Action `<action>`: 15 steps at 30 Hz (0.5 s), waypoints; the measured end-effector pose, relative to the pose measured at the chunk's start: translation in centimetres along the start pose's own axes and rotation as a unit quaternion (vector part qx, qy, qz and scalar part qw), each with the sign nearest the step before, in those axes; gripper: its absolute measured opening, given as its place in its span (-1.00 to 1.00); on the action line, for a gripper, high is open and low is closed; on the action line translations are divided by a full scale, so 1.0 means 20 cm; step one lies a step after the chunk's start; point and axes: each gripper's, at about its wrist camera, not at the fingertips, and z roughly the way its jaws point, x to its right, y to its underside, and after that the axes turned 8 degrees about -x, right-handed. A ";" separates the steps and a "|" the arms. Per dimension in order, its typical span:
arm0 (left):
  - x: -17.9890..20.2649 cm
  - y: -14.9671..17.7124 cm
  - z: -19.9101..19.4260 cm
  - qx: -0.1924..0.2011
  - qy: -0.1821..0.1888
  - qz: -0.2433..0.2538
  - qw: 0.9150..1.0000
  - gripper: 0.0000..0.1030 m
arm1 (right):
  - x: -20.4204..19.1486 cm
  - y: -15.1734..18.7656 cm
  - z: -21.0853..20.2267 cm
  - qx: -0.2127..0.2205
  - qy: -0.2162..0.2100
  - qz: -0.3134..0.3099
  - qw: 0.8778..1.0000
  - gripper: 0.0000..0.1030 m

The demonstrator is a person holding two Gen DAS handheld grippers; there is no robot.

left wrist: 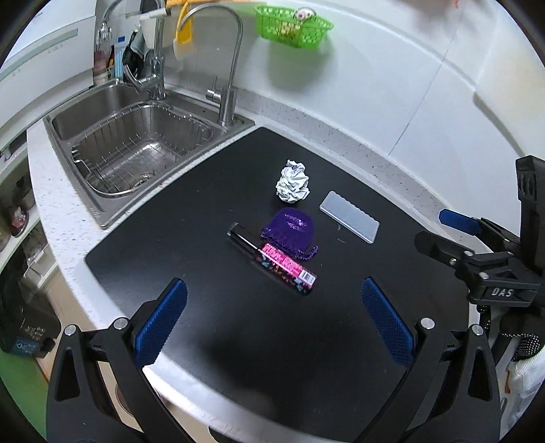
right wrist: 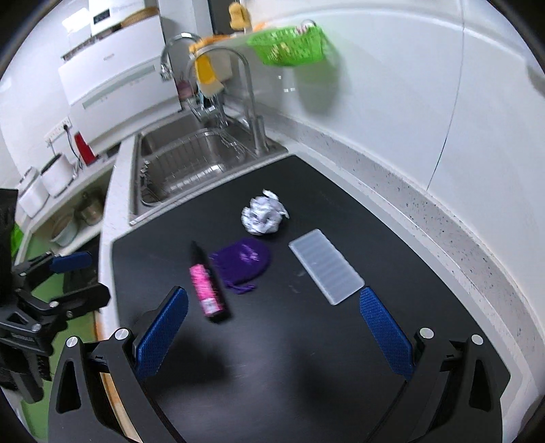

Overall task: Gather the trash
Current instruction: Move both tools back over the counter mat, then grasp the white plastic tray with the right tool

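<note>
A crumpled paper ball (left wrist: 293, 183) (right wrist: 263, 213) lies on the black mat (left wrist: 218, 238) (right wrist: 306, 340). In front of it sit a purple drawstring pouch (left wrist: 289, 229) (right wrist: 243, 260), a black and pink wrapper tube (left wrist: 276, 260) (right wrist: 207, 284) and a clear plastic lid (left wrist: 349, 216) (right wrist: 325, 265). My left gripper (left wrist: 274, 318) hovers open over the mat's near part, short of the tube. My right gripper (right wrist: 272, 327) is open too, above the mat, its right pad near the lid's end. Each gripper shows at the edge of the other's view, right gripper (left wrist: 442, 231), left gripper (right wrist: 80, 276).
A steel sink (left wrist: 136, 143) (right wrist: 190, 163) with a wire rack and tall faucets (left wrist: 231, 61) lies beyond the mat on the left. A green basket (left wrist: 293, 25) (right wrist: 289, 44) hangs on the white wall. The speckled counter edge (left wrist: 61, 238) drops off at left, with shelves below.
</note>
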 end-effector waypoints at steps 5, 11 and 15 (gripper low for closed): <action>0.03 -0.06 0.15 -0.014 -0.010 -0.015 1.000 0.95 | 0.10 -0.06 0.20 -0.031 0.003 -0.029 0.999 0.88; 0.06 -0.09 0.30 -0.031 -0.021 -0.032 0.999 0.95 | 0.21 -0.12 0.41 -0.058 -0.002 -0.054 0.997 0.88; 0.06 -0.09 0.36 -0.040 -0.028 -0.041 0.998 0.95 | 0.25 -0.13 0.53 -0.069 -0.007 -0.069 0.995 0.88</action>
